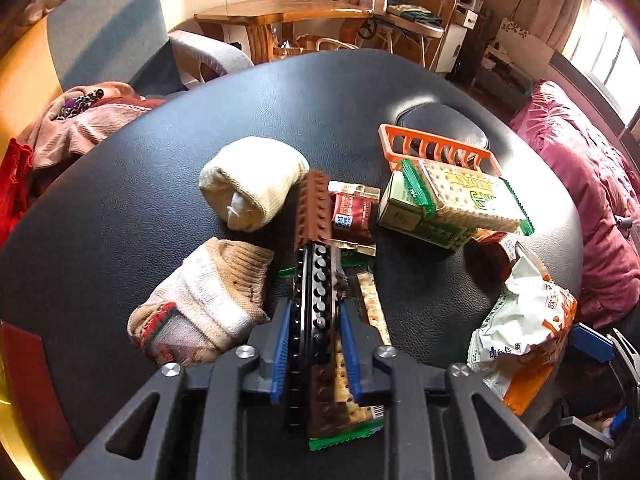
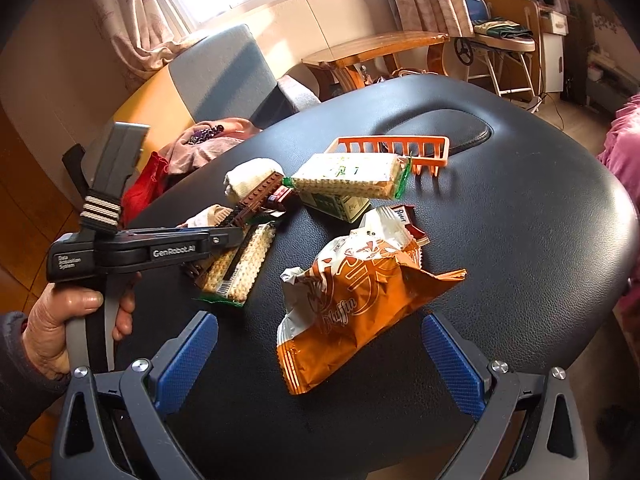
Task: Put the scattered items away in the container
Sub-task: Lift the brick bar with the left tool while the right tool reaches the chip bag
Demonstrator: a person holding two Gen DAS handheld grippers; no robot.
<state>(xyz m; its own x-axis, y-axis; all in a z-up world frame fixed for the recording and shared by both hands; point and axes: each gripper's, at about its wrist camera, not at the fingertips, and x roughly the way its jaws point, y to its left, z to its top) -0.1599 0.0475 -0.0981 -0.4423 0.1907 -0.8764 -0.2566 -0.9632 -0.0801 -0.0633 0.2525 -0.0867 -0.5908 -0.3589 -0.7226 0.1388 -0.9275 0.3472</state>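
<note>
My left gripper (image 1: 316, 332) is shut on a long brown and black toy brick bar (image 1: 314, 216), which points away over the black padded table (image 1: 140, 200). From the right wrist view the same bar (image 2: 256, 200) sticks out of the left gripper (image 2: 228, 236), held by a hand (image 2: 76, 316). A cracker packet (image 1: 372, 308) lies under the bar. The orange slotted basket (image 1: 436, 148) stands behind a green box (image 1: 416, 224) with another cracker pack (image 1: 468, 196) on top. My right gripper (image 2: 320, 356) is open, its jaws on either side of an orange muffin bag (image 2: 352, 304).
Two rolled socks, a cream one (image 1: 252, 188) and a beige one (image 1: 208, 304), lie left of the bar. A red snack packet (image 1: 352, 216) sits beside it. Clothes (image 1: 80, 128) are heaped at the table's left edge, and a pink quilt (image 1: 592, 184) lies to the right.
</note>
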